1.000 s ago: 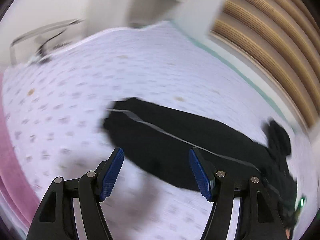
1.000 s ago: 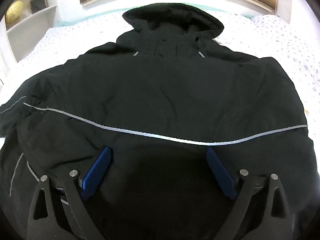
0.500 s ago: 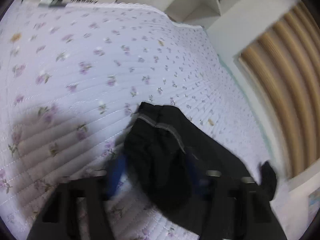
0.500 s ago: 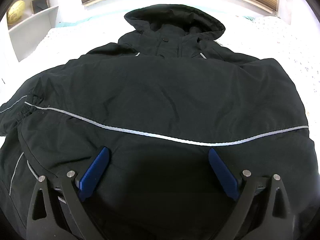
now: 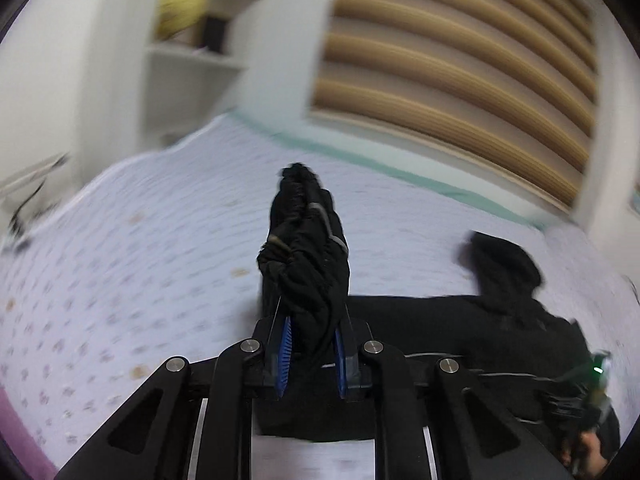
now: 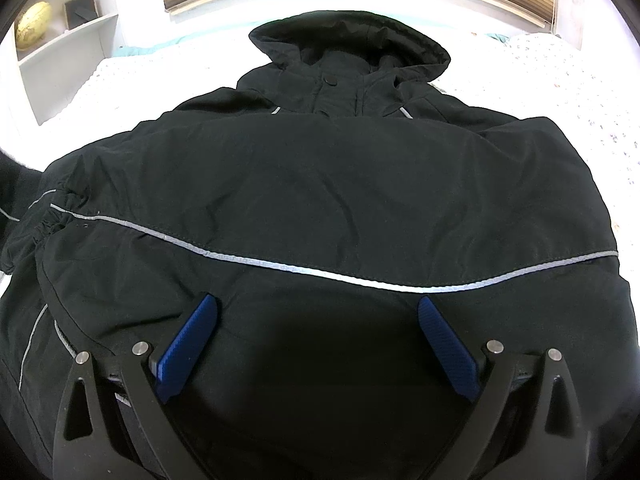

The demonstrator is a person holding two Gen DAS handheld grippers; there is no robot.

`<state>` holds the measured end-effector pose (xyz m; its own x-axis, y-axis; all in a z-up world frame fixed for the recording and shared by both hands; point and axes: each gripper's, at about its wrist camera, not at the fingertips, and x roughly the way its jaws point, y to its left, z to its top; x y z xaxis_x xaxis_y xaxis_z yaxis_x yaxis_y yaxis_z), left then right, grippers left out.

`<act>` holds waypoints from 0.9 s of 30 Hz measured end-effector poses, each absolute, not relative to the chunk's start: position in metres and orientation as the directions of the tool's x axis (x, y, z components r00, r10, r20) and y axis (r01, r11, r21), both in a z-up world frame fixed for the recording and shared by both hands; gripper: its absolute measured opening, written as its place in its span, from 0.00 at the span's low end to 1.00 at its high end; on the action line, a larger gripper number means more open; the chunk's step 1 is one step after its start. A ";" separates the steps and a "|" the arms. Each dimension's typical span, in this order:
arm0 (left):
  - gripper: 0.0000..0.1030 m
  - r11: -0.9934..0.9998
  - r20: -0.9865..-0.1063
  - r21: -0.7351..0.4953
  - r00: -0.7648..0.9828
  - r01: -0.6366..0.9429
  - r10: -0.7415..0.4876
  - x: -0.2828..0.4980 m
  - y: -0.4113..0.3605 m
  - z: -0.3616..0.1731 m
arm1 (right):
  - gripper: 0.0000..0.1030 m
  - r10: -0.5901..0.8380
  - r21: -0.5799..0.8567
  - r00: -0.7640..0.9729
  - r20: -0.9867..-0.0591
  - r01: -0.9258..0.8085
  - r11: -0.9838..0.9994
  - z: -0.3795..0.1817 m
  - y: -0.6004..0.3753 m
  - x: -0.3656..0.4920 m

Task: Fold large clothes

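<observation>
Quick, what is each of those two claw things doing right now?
Left gripper: just closed, fingers clamped on the black jacket's sleeve.
Right gripper: open, holding nothing, over the jacket.

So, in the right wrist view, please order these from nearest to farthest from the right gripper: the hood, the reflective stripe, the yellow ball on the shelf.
1. Reflective stripe: nearest, crossing the jacket just beyond the open right gripper.
2. Hood: farther, at the jacket's top end.
3. Yellow ball: farthest, on the shelf at upper left.
</observation>
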<state>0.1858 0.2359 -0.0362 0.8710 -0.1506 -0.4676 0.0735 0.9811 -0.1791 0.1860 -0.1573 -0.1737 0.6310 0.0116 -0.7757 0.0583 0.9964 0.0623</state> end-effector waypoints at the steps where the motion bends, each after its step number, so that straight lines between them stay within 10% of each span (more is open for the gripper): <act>1: 0.17 0.978 -0.462 -0.174 0.867 0.116 -0.185 0.186 0.215 -0.028 | 0.99 0.012 0.063 0.632 -0.775 0.058 0.996 -0.174 -0.157 0.186; 9: 0.17 0.884 -0.562 -0.179 0.693 0.431 -0.452 0.189 0.037 -0.034 | 0.99 0.022 0.075 0.642 -0.767 0.056 0.996 -0.174 -0.157 0.186; 16: 0.16 0.886 -0.773 -0.176 0.497 0.428 -0.393 0.228 -0.046 -0.147 | 0.99 0.031 0.086 0.647 -0.762 0.054 0.995 -0.173 -0.158 0.185; 19: 0.21 0.879 -0.779 -0.162 0.489 0.449 -0.393 0.224 -0.054 -0.158 | 1.00 0.036 0.091 0.649 -0.760 0.051 0.995 -0.173 -0.158 0.185; 22: 0.45 0.829 -0.753 -0.284 0.424 0.481 -0.504 0.219 -0.047 -0.150 | 1.00 0.034 0.089 0.644 -0.765 0.053 0.995 -0.172 -0.158 0.186; 27: 0.50 0.761 -0.683 -0.421 0.380 0.493 -0.624 0.202 -0.014 -0.120 | 0.98 0.119 0.167 0.609 -0.784 0.022 0.986 -0.150 -0.159 0.180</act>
<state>0.2018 -0.0145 -0.1197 0.3799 -0.6236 -0.6832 0.4935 0.7613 -0.4206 0.1799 -0.1588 -0.1501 0.6092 0.1191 -0.7840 0.0218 0.9858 0.1667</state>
